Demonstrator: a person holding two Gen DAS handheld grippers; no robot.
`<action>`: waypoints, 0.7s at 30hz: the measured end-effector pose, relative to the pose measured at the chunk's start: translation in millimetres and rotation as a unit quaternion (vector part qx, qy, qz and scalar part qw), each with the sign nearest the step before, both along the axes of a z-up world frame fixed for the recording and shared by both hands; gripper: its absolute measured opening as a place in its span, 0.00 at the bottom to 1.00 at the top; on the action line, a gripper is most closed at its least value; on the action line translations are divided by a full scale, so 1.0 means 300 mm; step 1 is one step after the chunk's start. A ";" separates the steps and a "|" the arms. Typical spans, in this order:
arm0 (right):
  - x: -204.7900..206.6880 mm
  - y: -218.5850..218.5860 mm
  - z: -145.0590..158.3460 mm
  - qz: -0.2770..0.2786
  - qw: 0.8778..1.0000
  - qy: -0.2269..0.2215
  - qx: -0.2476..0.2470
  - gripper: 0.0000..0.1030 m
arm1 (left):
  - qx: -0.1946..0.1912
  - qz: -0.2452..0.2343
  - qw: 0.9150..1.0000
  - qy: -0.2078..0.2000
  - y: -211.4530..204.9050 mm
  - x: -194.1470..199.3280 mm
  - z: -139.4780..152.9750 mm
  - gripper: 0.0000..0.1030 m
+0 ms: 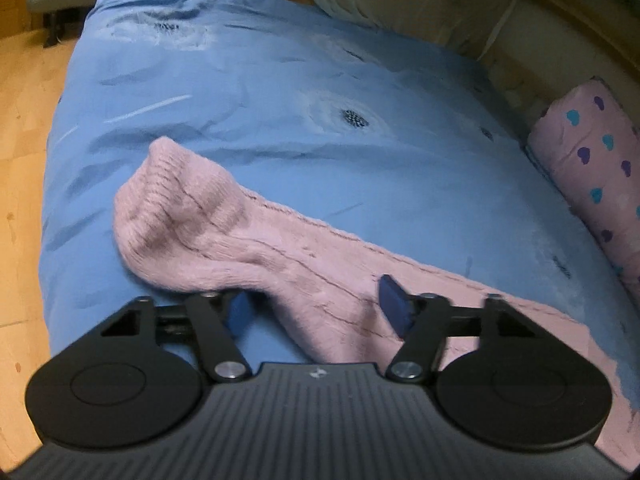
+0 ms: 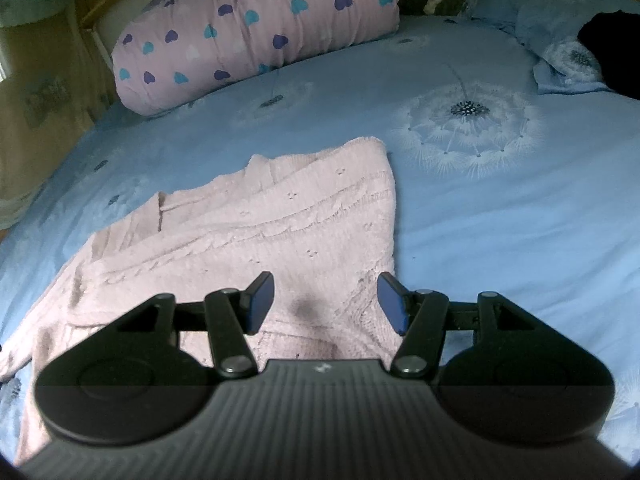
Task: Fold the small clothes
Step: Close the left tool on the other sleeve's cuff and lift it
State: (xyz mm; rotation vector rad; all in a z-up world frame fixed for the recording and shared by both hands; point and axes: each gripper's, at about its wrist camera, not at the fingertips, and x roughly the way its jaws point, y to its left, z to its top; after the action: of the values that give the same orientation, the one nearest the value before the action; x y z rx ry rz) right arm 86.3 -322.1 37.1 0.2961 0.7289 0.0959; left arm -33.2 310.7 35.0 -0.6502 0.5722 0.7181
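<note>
A pink knitted sweater point(image 2: 280, 224) lies flat on the blue bedspread point(image 2: 500, 220). One sleeve point(image 1: 192, 224) stretches out to the left, its ribbed cuff bunched up. My left gripper point(image 1: 316, 306) stands low over that sleeve where it meets the body. The sleeve runs between the fingers; it hides part of the left pad point(image 1: 240, 308), and the right pad point(image 1: 394, 304) shows its bare blue face, so the jaws are open. My right gripper point(image 2: 326, 304) hovers open over the near edge of the sweater's body with nothing gripped.
A pink pillow with heart prints point(image 2: 256, 32) lies at the head of the bed, with a blue pillow point(image 2: 560, 40) and a dark shape point(image 2: 612, 52) at the far right. The bed's left edge drops to a wooden floor point(image 1: 24, 160). A chair base point(image 1: 60, 0) stands beyond.
</note>
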 end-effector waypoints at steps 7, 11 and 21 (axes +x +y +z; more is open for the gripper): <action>-0.002 0.005 0.001 -0.005 1.000 -0.006 0.001 0.58 | -0.028 -0.017 0.998 -0.054 0.029 -0.042 0.005 0.14; 0.000 0.004 -0.003 -0.006 1.000 -0.005 0.002 0.58 | -0.017 -0.031 0.995 -0.089 0.003 -0.050 0.062 0.13; 0.004 -0.001 -0.004 -0.010 1.000 -0.005 0.005 0.58 | 0.015 -0.103 0.983 -0.148 -0.172 0.018 0.280 0.13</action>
State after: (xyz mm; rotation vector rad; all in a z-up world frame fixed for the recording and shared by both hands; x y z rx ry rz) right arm 87.4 -322.6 36.0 0.3118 0.7151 0.0820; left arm -27.7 259.2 118.9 -0.6453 0.3468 0.4239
